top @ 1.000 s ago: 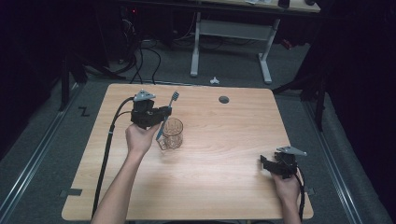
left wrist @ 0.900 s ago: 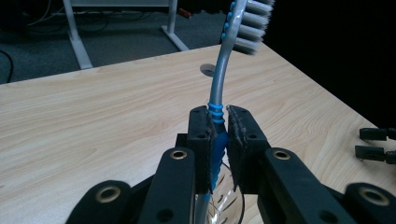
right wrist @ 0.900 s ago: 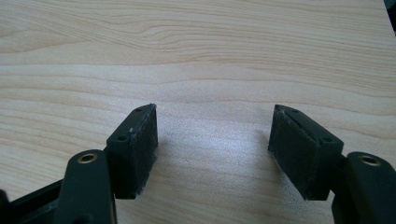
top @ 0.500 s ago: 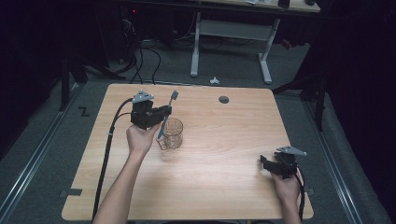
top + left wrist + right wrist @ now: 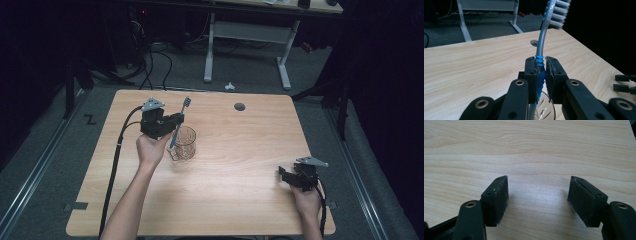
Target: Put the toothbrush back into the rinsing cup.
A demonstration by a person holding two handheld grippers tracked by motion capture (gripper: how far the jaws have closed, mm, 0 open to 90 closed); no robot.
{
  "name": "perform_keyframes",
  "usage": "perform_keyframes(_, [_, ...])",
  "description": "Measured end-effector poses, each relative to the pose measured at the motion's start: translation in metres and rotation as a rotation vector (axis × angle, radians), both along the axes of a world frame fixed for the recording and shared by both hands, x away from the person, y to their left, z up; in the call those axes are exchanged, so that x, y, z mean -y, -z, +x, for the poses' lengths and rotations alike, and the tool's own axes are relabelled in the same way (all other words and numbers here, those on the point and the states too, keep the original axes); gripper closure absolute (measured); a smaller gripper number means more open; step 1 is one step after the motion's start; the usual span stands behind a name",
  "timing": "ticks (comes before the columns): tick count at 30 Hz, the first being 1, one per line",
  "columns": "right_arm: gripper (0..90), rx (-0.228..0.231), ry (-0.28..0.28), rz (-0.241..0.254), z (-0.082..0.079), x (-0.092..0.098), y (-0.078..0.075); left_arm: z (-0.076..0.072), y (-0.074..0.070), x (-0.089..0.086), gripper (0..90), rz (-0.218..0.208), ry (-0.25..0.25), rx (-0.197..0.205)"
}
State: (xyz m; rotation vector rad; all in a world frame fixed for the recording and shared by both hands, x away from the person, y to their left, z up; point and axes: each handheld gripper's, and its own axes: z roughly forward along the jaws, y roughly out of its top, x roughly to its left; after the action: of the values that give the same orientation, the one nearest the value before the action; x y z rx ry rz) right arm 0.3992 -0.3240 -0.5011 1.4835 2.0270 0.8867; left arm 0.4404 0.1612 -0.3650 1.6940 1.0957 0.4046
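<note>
Dim room; grey floor (image 5: pixel 45 150); white-legged desk (image 5: pixel 245 35) behind; floor cables (image 5: pixel 155 60).

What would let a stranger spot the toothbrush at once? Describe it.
On the wooden table, find the clear glass cup left of centre. The toothbrush rises out of it, clamped in the left tool. It is the one slim grey-and-blue stick, white bristles on top.

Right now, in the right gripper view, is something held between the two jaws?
No, the right gripper has its jaws standing wide apart, and between them there is just the bare wooden table.
</note>
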Motion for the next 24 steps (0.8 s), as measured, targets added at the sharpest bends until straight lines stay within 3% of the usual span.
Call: perform_keyframes(24, [32.9, 0.000, 0.000, 0.000, 0.0000, 0.0000, 0.0000, -0.0028, 0.0016, 0.0001, 79.7, 0.035, 0.011, -0.007])
